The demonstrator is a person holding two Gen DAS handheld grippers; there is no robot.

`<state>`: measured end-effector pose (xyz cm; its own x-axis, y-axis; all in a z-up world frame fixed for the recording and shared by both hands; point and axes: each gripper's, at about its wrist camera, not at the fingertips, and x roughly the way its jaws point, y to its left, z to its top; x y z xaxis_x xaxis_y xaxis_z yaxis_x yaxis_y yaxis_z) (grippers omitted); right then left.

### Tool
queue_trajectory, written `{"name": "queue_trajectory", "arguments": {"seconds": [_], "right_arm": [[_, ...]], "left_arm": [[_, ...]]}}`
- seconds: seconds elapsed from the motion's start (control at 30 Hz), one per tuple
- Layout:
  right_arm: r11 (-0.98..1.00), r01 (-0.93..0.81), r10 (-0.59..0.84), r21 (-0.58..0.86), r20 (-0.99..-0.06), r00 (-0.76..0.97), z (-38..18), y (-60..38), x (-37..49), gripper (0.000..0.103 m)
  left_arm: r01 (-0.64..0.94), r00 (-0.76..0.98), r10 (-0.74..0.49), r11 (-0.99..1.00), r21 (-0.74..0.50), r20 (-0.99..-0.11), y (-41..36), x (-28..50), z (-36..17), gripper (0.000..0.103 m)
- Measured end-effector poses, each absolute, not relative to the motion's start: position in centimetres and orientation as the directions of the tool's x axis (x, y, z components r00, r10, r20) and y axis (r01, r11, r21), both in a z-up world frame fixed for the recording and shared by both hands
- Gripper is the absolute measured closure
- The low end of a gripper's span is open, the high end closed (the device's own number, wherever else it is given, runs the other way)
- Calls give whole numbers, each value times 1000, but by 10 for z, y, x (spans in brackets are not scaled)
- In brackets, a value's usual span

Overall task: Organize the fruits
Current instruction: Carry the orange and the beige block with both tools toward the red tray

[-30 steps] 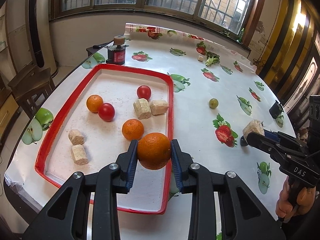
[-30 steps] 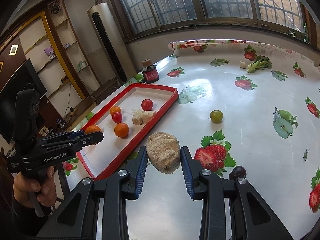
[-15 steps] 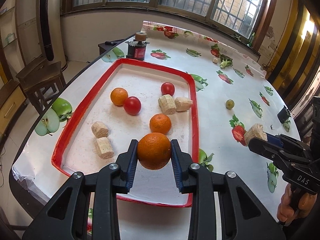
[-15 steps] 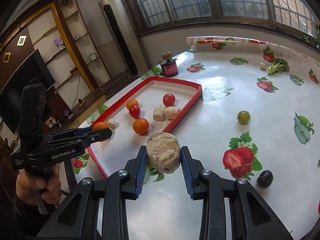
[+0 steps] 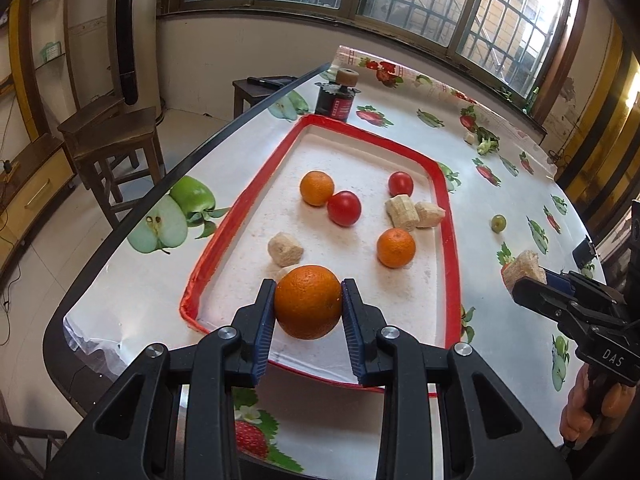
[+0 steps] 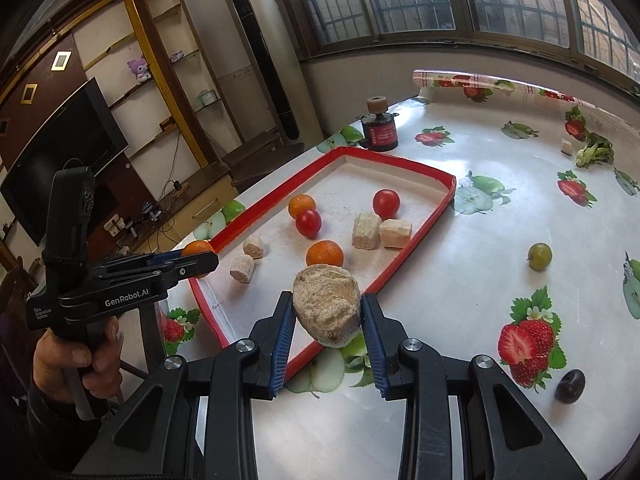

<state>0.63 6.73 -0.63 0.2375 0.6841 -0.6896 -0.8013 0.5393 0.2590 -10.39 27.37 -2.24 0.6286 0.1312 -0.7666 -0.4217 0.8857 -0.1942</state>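
Holding oranges (image 5: 317, 188), tomatoes (image 5: 344, 208) and banana pieces (image 5: 401, 212), red tray (image 5: 451, 240)

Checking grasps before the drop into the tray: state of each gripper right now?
Left gripper: shut on the orange, over the red tray.
Right gripper: shut on the beige fruit chunk, at the tray's near edge.

Oranges (image 5: 317, 188) and tomatoes (image 5: 344, 208) lie in the tray (image 5: 236, 216); a jar (image 5: 335, 98) stands behind it
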Motion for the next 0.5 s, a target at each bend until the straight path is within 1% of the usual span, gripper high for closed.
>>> {"name": "queue_trajectory", "arguments": {"seconds": [0.1, 0.27, 0.5], "right_arm": [[521, -812, 687, 261, -693, 218, -9, 78, 3, 69], [485, -837, 682, 252, -709, 182, -16, 96, -5, 69], [453, -860, 659, 235, -737, 146, -30, 120, -7, 69]], "left_arm": [[-437, 622, 133, 877, -201, -772, 281, -107, -27, 74], [-419, 611, 108, 884, -206, -784, 278, -109, -34, 74], [-437, 601, 116, 876, -203, -791, 286, -107, -41, 74]]}}
